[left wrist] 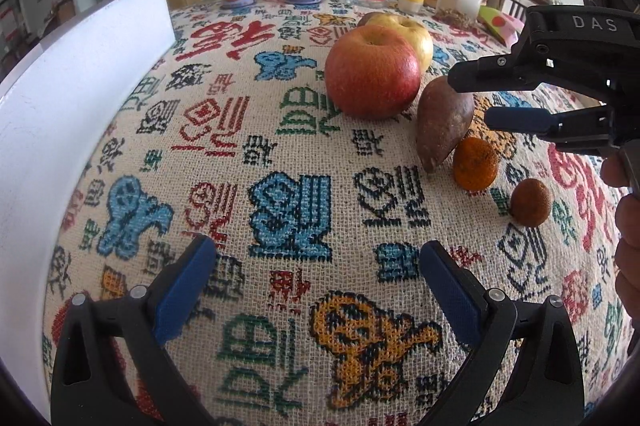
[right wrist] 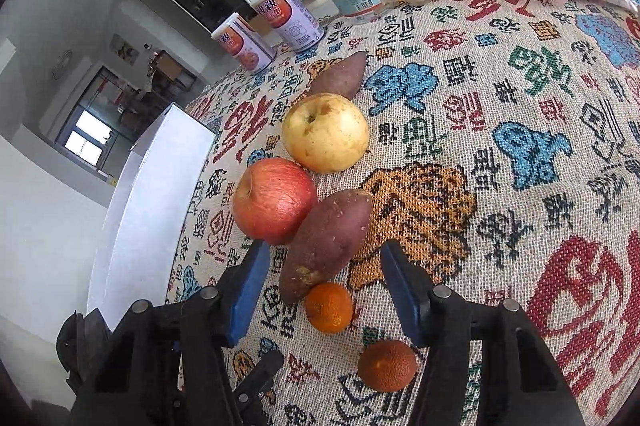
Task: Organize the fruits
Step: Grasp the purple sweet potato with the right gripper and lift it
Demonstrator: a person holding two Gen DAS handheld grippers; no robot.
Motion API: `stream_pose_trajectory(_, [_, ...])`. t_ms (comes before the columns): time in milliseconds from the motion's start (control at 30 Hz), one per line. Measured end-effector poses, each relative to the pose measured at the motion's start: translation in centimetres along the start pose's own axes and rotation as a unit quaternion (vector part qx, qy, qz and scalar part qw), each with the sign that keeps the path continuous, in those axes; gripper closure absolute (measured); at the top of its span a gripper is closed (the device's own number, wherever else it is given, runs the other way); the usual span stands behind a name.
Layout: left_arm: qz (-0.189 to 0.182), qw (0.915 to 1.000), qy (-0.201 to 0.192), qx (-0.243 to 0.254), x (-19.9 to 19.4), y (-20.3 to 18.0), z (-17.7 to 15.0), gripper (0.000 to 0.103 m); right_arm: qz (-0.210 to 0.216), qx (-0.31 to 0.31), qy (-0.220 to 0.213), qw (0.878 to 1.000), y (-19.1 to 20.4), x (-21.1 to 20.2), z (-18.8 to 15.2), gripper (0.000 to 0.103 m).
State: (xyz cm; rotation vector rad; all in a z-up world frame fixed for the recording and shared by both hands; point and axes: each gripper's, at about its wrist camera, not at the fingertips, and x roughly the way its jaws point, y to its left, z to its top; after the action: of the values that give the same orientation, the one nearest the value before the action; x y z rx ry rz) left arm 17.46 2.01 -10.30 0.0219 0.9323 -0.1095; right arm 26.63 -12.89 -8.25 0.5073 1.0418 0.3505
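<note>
A: Woven cloth (left wrist: 280, 153) printed with characters; white tray (left wrist: 80, 97) along its left edge. Produce lies in a line.

B: Tongs?

A: Both spread, holding nothing. Right gripper (right wrist: 320, 290) hangs above the near sweet potato (right wrist: 328, 242), which touches the red apple (right wrist: 274, 199). Left gripper (left wrist: 318, 286) hovers over bare cloth.

B: How to grip it?

A: I'd straddle its middle, across the width. Mandarin (right wrist: 329, 307) sits just beside the tip; avoid nudging it.
</note>
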Motion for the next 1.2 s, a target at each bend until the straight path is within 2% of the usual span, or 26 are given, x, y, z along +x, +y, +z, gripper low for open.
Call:
stream_pose_trajectory(133, [0.001,1.0,0.001,0.001,0.0,0.0,0.0,0.001,-0.004,0.032,0.023,0.999,0.1,2.8,0.3,0.047])
stream_pose_trajectory(233, [-0.001,1.0,0.001,0.001,0.1,0.0,0.0,0.001,-0.008,0.024,0.016,1.0,0.9,3.8,0.6,0.048])
stream_pose_trajectory(267, [-0.001,1.0,0.001,0.001,0.1,0.0,0.0,0.001,-0.008,0.02,0.019,1.0,1.1,4.2,0.7,0.049])
stream_pose_trajectory(300, [-0.001,1.0,0.001,0.001,0.1,0.0,0.0,0.001,-0.006,0.018,0.02,1.0,1.2,4.4,0.9,0.057])
stream_pose_trajectory(367, [-0.001,1.0,0.001,0.001,0.1,0.0,0.0,0.001,0.005,0.036,0.018,0.999,0.7,4.5,1.0,0.06])
stream_pose_trajectory(433, [-0.001,1.0,0.001,0.0,0.1,0.0,0.0,0.001,0.044,0.071,0.003,0.996,-0.6,3.8,0.9,0.06])
stream_pose_trajectory(533, [-0.001,1.0,0.001,0.0,0.1,0.0,0.0,0.001,0.117,0.113,-0.03,0.986,-2.5,1.7,1.1,0.06])
stream_pose_trajectory(633, [-0.001,1.0,0.001,0.0,0.1,0.0,0.0,0.001,0.155,0.112,-0.033,0.981,-3.8,-1.5,1.6,0.06])
stream_pose_trajectory(667, [-0.001,1.0,0.001,0.0,0.1,0.0,0.0,0.001,0.149,0.094,-0.028,0.984,-4.0,-2.7,1.8,0.06])
stream_pose_trajectory(733, [0.0,1.0,0.002,0.002,0.2,0.0,0.0,0.001,0.105,0.043,0.0,0.994,-4.4,-4.9,1.9,0.06])
stream_pose_trajectory(767, [0.001,1.0,0.002,0.002,0.2,-0.1,0.0,0.001,0.069,0.013,0.02,0.997,-4.3,-5.7,1.8,0.06])
stream_pose_trajectory(800, [0.002,1.0,0.002,0.003,0.2,-0.1,0.0,0.001,0.015,-0.033,0.041,0.998,-4.3,-6.5,1.2,0.06])
stream_pose_trajectory(833, [0.003,1.0,0.002,0.003,0.2,-0.1,0.0,0.001,-0.038,-0.081,0.054,0.994,-4.1,-7.2,0.6,0.06])
stream_pose_trajectory(867, [0.003,1.0,0.002,0.003,0.2,-0.2,0.0,0.001,-0.09,-0.127,0.065,0.986,-3.8,-7.5,-0.2,0.06])
stream_pose_trajectory(933, [0.004,1.0,0.002,0.004,0.2,-0.2,0.0,0.001,-0.164,-0.182,0.083,0.966,-3.9,-7.5,-1.8,0.06])
stream_pose_trajectory(1000, [0.004,1.0,0.002,0.003,0.2,-0.2,0.0,0.001,-0.183,-0.189,0.084,0.961,-4.9,-7.1,-3.1,0.06])
stream_pose_trajectory(1067, [0.004,1.0,0.002,0.004,0.2,-0.2,0.0,0.001,-0.172,-0.179,0.071,0.966,-6.2,-6.8,-4.2,0.06])
stream_pose_trajectory(1167, [0.004,1.0,0.002,0.004,0.2,-0.2,0.0,0.001,-0.157,-0.16,0.025,0.974,-7.1,-7.0,-5.3,0.059])
stream_pose_trajectory(1200, [0.004,1.0,0.002,0.003,0.2,-0.2,0.0,0.001,-0.157,-0.156,0.011,0.975,-7.1,-7.2,-5.6,0.055])
